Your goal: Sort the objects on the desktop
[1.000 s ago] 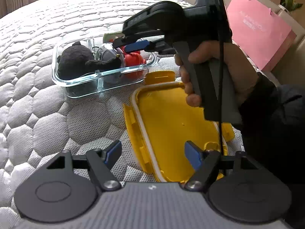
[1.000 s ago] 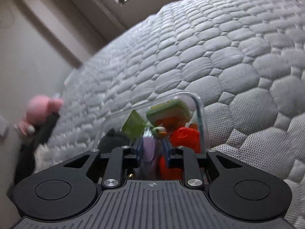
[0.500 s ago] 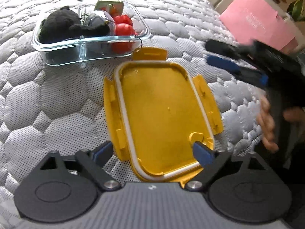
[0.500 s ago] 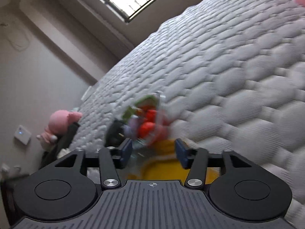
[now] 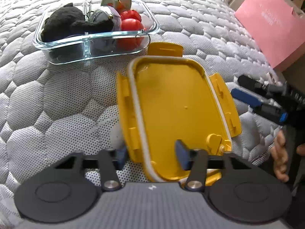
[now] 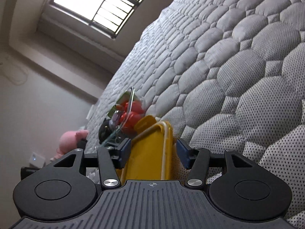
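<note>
Yellow plastic lid (image 5: 177,110) — inner face up, white seal around its rim — lies on the quilted grey mattress (image 5: 63,99), its long axis running away from my left tongs (image 5: 150,155) toward the glass container (image 5: 91,43), clip flaps splayed at the sides and far end. My left tongs straddle the lid's near left edge and are closing: one blue pad sits outside the rim, the other over the inner face, and I cannot tell whether they press yet. My right tongs (image 6: 153,151) stand half-wide at the lid's right side, holding nothing; a hand (image 5: 281,160) grips their handle. The container, divided in two, holds a black plush (image 5: 70,22), a red item (image 5: 130,25) and small oddments. A pink bag (image 5: 272,26) bears print too blurred to read. Beyond the bed — a barred window (image 6: 99,5), pale wall and a pink plush toy (image 6: 71,142).
</note>
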`<state>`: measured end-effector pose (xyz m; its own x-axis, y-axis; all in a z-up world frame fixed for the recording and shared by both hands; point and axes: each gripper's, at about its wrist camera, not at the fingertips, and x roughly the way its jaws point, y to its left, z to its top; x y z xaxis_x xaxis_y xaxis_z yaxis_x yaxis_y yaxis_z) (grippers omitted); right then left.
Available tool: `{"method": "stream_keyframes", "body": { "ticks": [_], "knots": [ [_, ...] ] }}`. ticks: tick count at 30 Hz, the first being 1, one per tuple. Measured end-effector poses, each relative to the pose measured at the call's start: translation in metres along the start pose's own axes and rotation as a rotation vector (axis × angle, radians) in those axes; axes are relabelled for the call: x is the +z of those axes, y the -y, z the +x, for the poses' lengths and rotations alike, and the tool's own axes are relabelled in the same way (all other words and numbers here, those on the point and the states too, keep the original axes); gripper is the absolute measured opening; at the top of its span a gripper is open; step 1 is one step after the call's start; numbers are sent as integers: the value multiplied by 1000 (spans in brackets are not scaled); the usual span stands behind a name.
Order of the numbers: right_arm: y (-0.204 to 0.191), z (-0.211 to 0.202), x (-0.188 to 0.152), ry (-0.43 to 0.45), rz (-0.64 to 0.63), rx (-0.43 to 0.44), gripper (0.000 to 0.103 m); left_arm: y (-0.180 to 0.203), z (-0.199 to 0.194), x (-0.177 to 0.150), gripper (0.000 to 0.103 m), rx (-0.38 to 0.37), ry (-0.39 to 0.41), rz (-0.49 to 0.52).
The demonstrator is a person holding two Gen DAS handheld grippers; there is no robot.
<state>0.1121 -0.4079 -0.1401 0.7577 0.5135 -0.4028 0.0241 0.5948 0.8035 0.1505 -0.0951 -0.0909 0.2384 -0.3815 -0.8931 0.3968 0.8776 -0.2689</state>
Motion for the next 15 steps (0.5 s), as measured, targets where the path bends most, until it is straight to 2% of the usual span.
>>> {"method": "stream_keyframes", "body": {
  "ticks": [1,2,5,7,11,14,15],
  "knots": [
    [0,0,-1,-3,-5,-2,59,0,-3,1,33,-12,4,-3],
    [-2,0,-1,-3,-14,-9,66,1,-7,2,29,-21,11,0],
    [-7,-4,-3,18,-59,-56,68,8,-21,10,19,-46,48,24],
    [-12,-13,-4,31,-95,-97,68,14,-29,18,18,-78,68,34],
    [-23,-38,-6,37,-165,-77,69,28,-38,39,17,-114,102,52],
    [-49,-62,-17,44,-357,-153,78,43,-34,57,17,-163,102,50],
    [-59,-69,-23,42,-427,-176,78,47,-33,62,17,-176,102,52]
  ]
}}
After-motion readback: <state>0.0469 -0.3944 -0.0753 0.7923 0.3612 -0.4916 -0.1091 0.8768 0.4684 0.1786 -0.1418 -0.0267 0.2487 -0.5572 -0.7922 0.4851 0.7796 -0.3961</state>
